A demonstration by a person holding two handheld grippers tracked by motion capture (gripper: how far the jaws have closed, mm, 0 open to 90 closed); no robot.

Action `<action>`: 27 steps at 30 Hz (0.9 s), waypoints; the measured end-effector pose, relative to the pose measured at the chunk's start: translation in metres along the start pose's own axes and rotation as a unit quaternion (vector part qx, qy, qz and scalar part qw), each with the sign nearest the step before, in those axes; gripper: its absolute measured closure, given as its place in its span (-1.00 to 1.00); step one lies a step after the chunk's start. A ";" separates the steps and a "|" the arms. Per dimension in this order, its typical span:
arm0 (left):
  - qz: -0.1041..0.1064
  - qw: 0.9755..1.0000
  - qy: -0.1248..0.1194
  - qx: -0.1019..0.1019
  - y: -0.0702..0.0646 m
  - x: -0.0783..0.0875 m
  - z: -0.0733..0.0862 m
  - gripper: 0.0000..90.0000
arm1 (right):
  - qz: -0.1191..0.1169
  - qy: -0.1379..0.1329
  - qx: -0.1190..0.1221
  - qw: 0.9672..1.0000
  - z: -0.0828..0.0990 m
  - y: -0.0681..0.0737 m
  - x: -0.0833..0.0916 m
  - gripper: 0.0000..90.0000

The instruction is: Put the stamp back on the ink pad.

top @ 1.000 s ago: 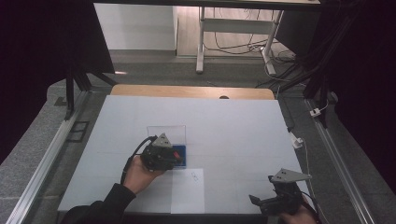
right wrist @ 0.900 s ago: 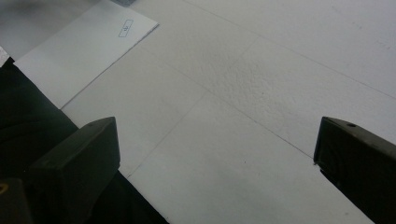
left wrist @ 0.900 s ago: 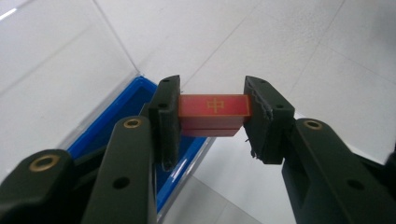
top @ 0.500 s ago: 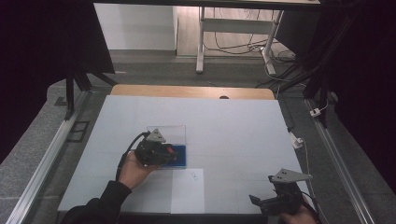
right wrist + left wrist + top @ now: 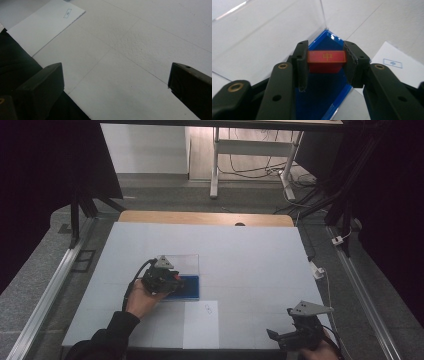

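A red block with a gold character (image 5: 326, 60) is clamped between the black jaws of my left gripper (image 5: 326, 63), held just above the blue floor (image 5: 322, 87) of a clear-walled box (image 5: 181, 265). In the high view that left gripper (image 5: 172, 282) sits over the box's near left part, with a hand behind it. My right gripper (image 5: 280, 336) rests at the table's near right corner with its jaws wide apart; the right gripper view has only bare white table between its fingers (image 5: 40, 86).
A white sheet of paper (image 5: 201, 325) with a small printed mark (image 5: 209, 309) lies at the near edge, just in front of the box. A wooden strip (image 5: 205, 217) borders the table's far side. Metal rails (image 5: 45, 292) run along both sides.
My left gripper has moved a little away from the person and to the right, lower over the blue box floor, with the red block in it. The right gripper has stayed put.
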State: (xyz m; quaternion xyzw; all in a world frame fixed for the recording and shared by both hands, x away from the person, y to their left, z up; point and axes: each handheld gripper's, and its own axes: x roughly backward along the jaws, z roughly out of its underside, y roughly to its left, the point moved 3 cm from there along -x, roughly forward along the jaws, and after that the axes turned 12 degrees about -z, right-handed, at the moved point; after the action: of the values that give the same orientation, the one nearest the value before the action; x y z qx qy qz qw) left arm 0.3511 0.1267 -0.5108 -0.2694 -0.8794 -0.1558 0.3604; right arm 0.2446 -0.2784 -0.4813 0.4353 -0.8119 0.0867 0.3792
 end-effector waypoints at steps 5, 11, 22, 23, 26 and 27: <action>-0.007 1.000 0.009 -0.001 0.001 -0.006 0.002 0.29 | 0.000 0.002 0.000 1.000 0.000 0.000 0.000 -1.00; -0.013 1.000 0.018 -0.011 -0.001 -0.013 0.004 0.29 | -0.001 0.002 0.000 1.000 0.000 0.000 0.000 -1.00; -0.020 0.999 0.022 -0.015 -0.003 -0.014 0.004 0.29 | -0.001 0.003 0.000 1.000 0.000 0.001 0.000 -1.00; -0.020 0.999 0.023 -0.014 -0.004 -0.014 0.004 0.29 | -0.001 0.003 0.000 1.000 0.000 0.001 0.000 -1.00; -0.020 0.999 0.029 -0.017 -0.003 -0.015 0.003 0.28 | -0.001 0.004 0.000 1.000 0.000 0.001 0.000 -1.00; -0.021 0.999 0.037 -0.023 -0.004 -0.016 0.004 0.27 | -0.001 0.004 0.000 1.000 0.000 0.001 0.000 -1.00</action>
State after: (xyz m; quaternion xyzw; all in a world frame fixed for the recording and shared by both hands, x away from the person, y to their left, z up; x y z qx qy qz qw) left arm 0.3562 0.1200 -0.5250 -0.2533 -0.8670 -0.1932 0.3831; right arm 0.2443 -0.2777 -0.4815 0.4356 -0.8101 0.0878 0.3825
